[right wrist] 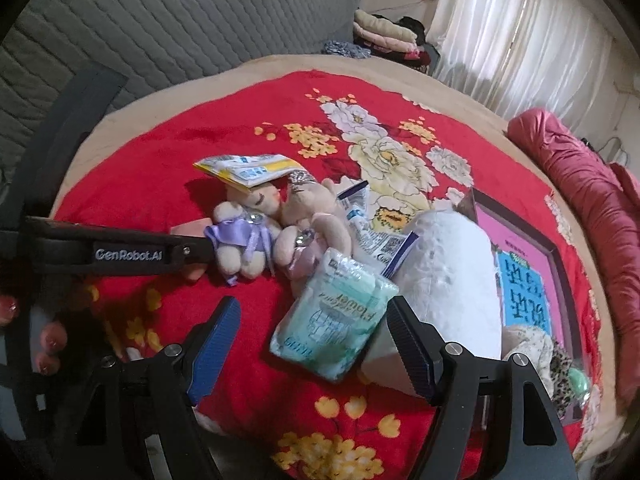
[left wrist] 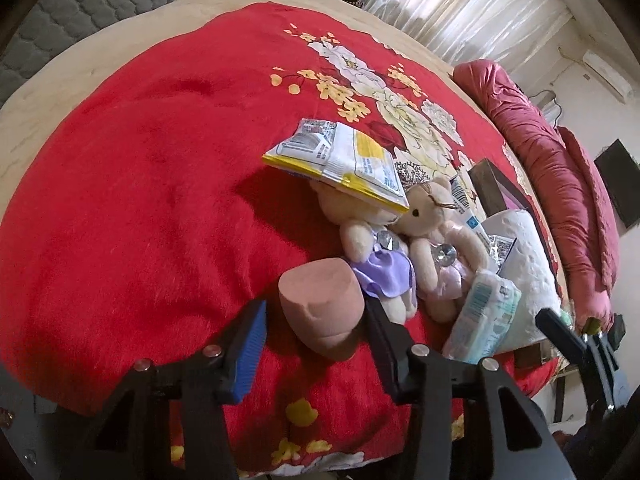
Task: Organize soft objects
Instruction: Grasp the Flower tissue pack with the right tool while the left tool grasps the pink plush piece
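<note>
A pink makeup sponge (left wrist: 322, 312) lies on the red floral blanket (left wrist: 140, 200), at the near left edge of a small heap of soft things. The left gripper (left wrist: 316, 316) straddles it: the right finger looks to touch the sponge's right side, while the blue-padded left finger (left wrist: 250, 344) stands clear of it, with blanket showing between, so the jaws are apart and not clamped on it.

Just beyond the sponge sit two cream teddy bears, one in a purple dress (left wrist: 376, 256) on the left and one in a pale pink dress (left wrist: 436, 248) to its right, leaning head to head. A yellow and white packet (left wrist: 340, 160) rests tilted on the head of the purple-dressed bear. Right of the bears lies a pale green pack of tissues (right wrist: 332, 320), partly propped on a white roll of paper (right wrist: 448, 272). The right gripper (right wrist: 316, 340) hangs over this pack with its jaws wide apart, one pad at each side, neither pressing on it.

Farther right, a framed picture (right wrist: 520, 248) with pink and blue panels lies flat on the blanket. A rolled maroon quilt (left wrist: 560, 184) lines the far right edge of the bed. Folded clothes (right wrist: 384, 32) are stacked at the far side near white curtains (right wrist: 500, 40).
</note>
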A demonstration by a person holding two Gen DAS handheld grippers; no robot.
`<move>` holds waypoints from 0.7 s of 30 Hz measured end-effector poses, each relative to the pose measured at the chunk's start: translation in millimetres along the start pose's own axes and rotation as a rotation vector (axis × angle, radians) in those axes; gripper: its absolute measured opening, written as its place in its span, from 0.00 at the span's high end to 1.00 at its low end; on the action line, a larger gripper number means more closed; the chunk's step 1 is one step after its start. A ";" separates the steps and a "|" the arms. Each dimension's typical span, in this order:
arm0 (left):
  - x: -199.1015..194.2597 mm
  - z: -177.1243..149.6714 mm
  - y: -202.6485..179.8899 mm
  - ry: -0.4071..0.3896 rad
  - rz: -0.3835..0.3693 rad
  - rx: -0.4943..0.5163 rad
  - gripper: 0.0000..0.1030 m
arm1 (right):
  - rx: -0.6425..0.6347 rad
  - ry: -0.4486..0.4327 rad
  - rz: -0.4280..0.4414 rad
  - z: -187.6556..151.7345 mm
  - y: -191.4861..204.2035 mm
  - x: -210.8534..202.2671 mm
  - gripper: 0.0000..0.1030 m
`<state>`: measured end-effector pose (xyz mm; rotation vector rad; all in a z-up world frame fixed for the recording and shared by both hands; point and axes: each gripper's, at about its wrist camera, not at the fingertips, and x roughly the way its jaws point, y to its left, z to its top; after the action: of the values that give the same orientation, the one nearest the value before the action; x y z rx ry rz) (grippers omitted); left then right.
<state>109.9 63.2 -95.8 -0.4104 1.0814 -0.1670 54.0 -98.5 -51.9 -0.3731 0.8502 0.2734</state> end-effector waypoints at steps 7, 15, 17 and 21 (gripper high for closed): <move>1.8 2.6 0.8 -0.002 -0.020 0.011 0.59 | -0.172 -0.028 -0.041 -1.9 5.6 0.7 0.26; 2.7 3.7 3.9 0.005 -0.043 0.004 0.59 | -0.270 -0.041 -0.016 -1.6 -1.3 1.4 0.26; 2.4 3.6 4.2 0.006 -0.045 0.006 0.59 | -0.325 -0.039 -0.005 3.6 2.7 3.7 0.26; 2.2 3.9 5.3 0.011 -0.053 0.009 0.59 | -0.564 -0.045 0.034 3.9 14.3 5.1 0.26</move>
<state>114.1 68.3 -98.2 -0.4306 1.0809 -0.2211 54.4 -83.5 -56.5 -0.8744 0.7258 0.5531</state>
